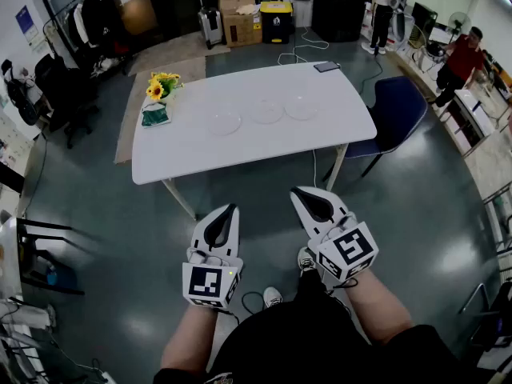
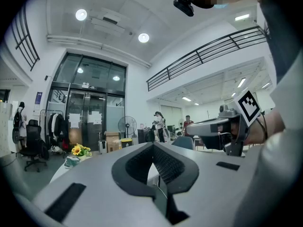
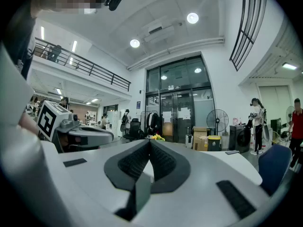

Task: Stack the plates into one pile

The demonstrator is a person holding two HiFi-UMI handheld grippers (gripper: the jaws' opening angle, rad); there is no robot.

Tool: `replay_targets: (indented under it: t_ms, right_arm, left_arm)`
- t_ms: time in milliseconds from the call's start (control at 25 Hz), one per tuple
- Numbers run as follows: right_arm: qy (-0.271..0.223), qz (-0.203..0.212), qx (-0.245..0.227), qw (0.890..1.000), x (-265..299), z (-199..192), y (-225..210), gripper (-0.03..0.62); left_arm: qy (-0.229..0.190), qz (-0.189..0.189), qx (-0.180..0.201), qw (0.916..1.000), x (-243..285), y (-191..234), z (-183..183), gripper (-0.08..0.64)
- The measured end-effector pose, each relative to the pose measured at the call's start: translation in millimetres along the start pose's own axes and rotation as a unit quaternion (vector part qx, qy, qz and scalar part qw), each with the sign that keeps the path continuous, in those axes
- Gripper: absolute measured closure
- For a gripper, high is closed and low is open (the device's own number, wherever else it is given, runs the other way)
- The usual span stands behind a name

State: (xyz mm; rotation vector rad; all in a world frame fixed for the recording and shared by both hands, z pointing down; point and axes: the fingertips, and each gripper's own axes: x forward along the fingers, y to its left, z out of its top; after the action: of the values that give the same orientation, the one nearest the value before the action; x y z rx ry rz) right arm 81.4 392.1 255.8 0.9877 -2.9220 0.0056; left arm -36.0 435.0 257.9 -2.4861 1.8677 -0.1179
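Three clear glass plates lie side by side on the white table (image 1: 184, 154): the left plate (image 1: 224, 122), the middle plate (image 1: 266, 110) and the right plate (image 1: 302, 106). Both grippers hang level over the floor, well short of the table's near edge. My left gripper (image 1: 231, 209) is shut with nothing in it, and its black pads meet at the tip (image 2: 153, 144). My right gripper (image 1: 298, 191) is likewise shut and empty (image 3: 150, 142). Each gripper view shows the other gripper beside it: the right gripper (image 2: 215, 126) and the left gripper (image 3: 87, 136).
A pot of yellow flowers (image 1: 162, 86) stands at the table's far left corner, and a dark phone (image 1: 326, 66) lies at its far right corner. A blue chair (image 1: 398, 110) stands to the table's right. Boxes and a yellow bin (image 1: 276, 18) stand beyond. People are at the far right.
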Motion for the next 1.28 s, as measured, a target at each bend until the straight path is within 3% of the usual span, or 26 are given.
replay_targets:
  t_ms: [600,920,1280]
  right_arm:
    - [-0.026,0.007,-0.003,1.0,5.7,14.6,3.3,0.575]
    - [-0.039,0.012,0.02,0.999,24.5,15.2,-26.1,0.574]
    - [-0.035,0.039,0.032,0.998,83.3,8.1,-83.0,0.554]
  left_arm:
    - [-0.008,-0.006,0.006,0.9999,2.0,5.3,12.6,0.541]
    - [-0.01,0.003,0.009,0.9999,28.8,16.0,15.6,0.541]
    - [0.005,0.022,0.001,0.9997,101.4,44.9,7.8,0.54]
